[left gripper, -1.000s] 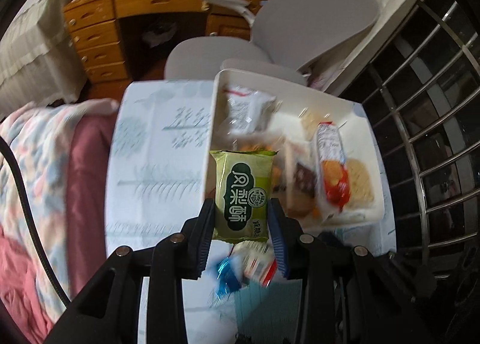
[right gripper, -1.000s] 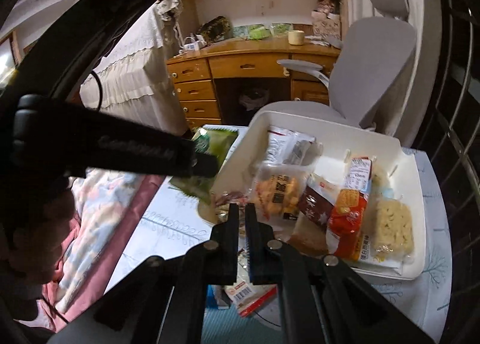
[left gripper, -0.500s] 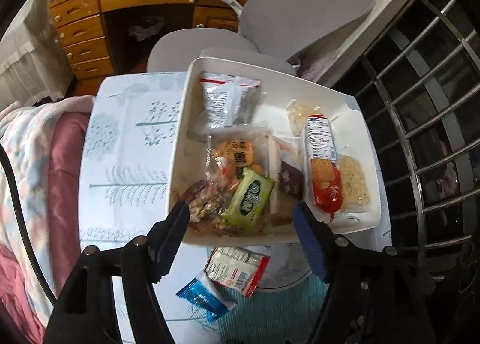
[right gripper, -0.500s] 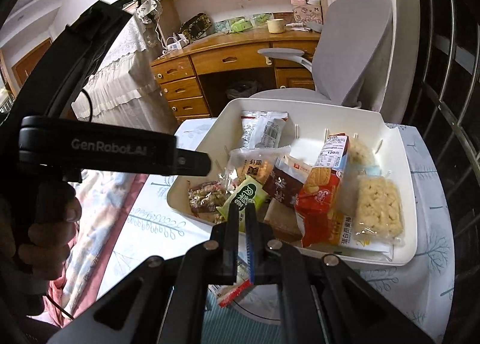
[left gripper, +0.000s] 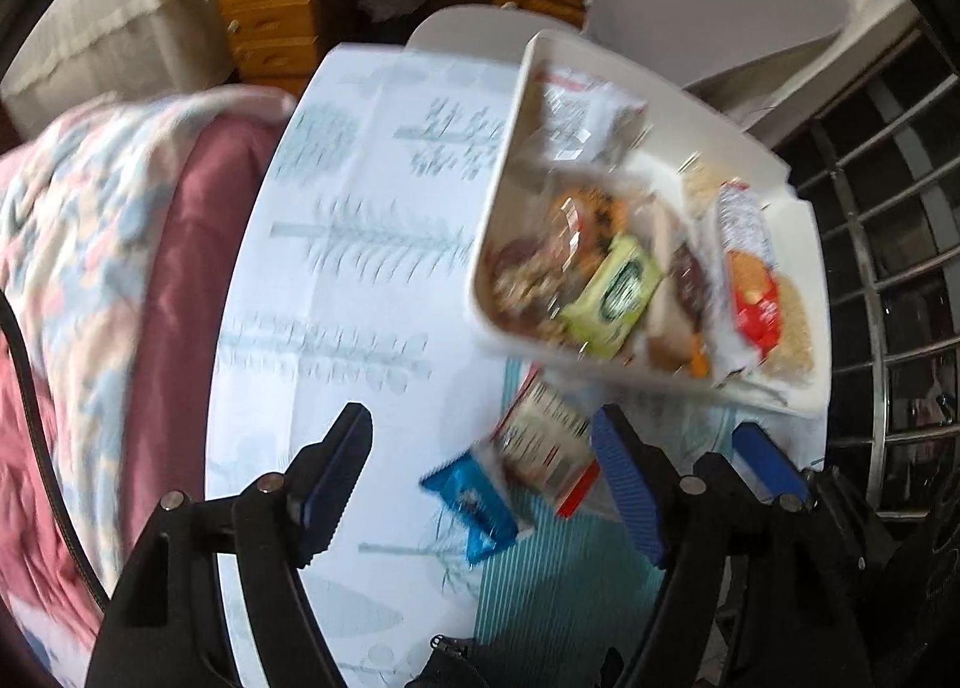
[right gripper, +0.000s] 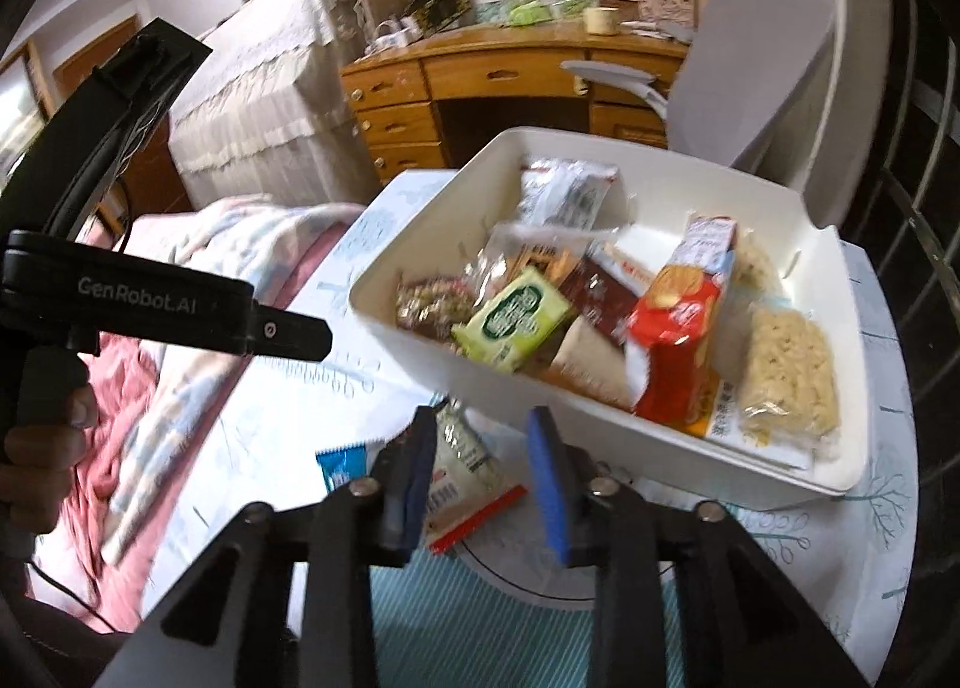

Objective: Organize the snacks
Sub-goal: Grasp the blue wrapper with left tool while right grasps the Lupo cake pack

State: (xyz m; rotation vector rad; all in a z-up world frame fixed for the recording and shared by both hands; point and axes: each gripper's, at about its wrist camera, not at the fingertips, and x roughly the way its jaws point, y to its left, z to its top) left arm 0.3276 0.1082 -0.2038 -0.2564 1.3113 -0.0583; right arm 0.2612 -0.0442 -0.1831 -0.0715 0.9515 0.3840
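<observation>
Between the blue ribbed pads of the right gripper (right gripper: 483, 472), whose jaws are opening, lies a white crinkled plastic snack packet with a red edge (right gripper: 465, 472), flat on the table and not pinched by either pad. Just beside it, toward the bed, sits a small shiny blue foil packet (left gripper: 474, 499); it lies between the widely spread, opening jaws of the left gripper (left gripper: 480, 478), which grips nothing. Both loose packets rest on the white tablecloth printed with pale teal trees (left gripper: 360, 244), close against the near wall of the white rectangular plastic bin (right gripper: 420, 232). Inside the bin, snacks are heaped: a light green wrapped pastry (right gripper: 510, 322) leaning on a dark red-brown packet (right gripper: 600, 292), a tall red and white biscuit pack (right gripper: 684, 328), a clear-wrapped block of pale dry noodles (right gripper: 786, 382) at the far right, and a white foil sachet (right gripper: 570, 196) against the back wall. A person's hand (right gripper: 36, 448) grasps the black handle of the left tool at the left edge of the right wrist view. Beyond the table stand a grey office chair (right gripper: 756, 69) and a wooden desk with drawers (right gripper: 498, 75); a pink and floral quilt (left gripper: 90, 268) lies alongside.
</observation>
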